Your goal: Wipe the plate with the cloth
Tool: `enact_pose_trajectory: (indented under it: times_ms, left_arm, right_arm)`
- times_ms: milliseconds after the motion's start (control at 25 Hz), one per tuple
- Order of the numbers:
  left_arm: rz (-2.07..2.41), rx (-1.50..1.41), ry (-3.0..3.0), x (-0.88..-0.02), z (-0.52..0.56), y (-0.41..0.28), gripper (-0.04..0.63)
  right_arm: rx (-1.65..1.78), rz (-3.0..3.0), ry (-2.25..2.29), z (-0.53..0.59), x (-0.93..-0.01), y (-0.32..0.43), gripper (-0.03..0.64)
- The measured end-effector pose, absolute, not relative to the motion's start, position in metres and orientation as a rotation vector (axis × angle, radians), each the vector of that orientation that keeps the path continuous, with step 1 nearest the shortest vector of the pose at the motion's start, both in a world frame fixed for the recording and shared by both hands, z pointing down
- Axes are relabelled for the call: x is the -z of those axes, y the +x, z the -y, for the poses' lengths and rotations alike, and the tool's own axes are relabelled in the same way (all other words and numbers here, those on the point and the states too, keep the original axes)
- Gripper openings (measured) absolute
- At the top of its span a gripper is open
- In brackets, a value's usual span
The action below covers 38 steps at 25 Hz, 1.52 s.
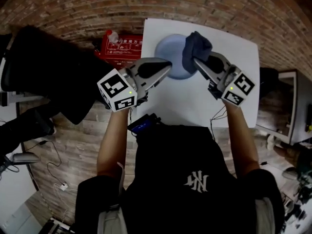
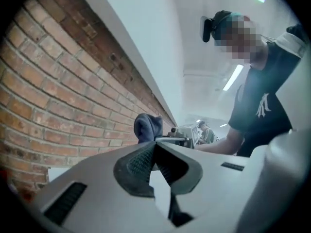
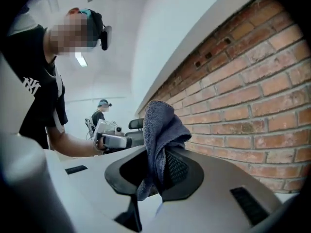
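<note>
**While the cloth stays pinched, the plate lies on the table**

Where the white table (image 1: pixel 234 48) is seen from the head view, the pale blue plate (image 1: pixel 170 50) lies flat on it, toward its far edge, and everything else is placed from that plate. The right gripper (image 1: pixel 197 62) reaches in from the plate's near right side. Its jaws are clamped on the dark blue cloth (image 1: pixel 197 48), which bunches up over the plate's right rim and hides that part of it. In the right gripper view the right gripper (image 3: pixel 155 154) has a fold of the cloth (image 3: pixel 163 125) pressed between its ribbed pads, with the rest standing up above the jaws and a short tail hanging below.

The left gripper (image 1: pixel 165 69) comes in from the plate's near left side, its tips over the rim there. The left gripper view shows the left gripper (image 2: pixel 154 147) with jaw tips closed together and nothing held; the cloth (image 2: pixel 147 126) shows just beyond them.

How high either gripper is above the plate cannot be told. A red box (image 1: pixel 119 45) lies left of the plate, off the table.
</note>
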<state>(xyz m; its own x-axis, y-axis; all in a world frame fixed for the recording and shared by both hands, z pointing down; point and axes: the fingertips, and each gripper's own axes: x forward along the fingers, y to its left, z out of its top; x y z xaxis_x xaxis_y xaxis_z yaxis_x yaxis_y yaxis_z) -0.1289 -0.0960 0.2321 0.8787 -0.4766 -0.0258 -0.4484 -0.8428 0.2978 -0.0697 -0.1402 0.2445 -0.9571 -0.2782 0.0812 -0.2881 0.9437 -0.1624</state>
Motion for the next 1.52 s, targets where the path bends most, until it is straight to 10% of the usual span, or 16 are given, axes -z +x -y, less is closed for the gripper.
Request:
enact_pose_trajectory:
  times_ms: [720,1520]
  left_arm:
    - [0.803,0.198,2.865,-0.159,-0.086,0.008,0.002]
    - [0.802,0.118,2.695,-0.206,-0.226,-0.008,0.002]
  right_arm:
    - [-0.294,3.271,0.408,-0.075,-0.179,0.120,0.083]
    - [-0.492,3.179,0.287,-0.223,-0.198,0.112,0.083]
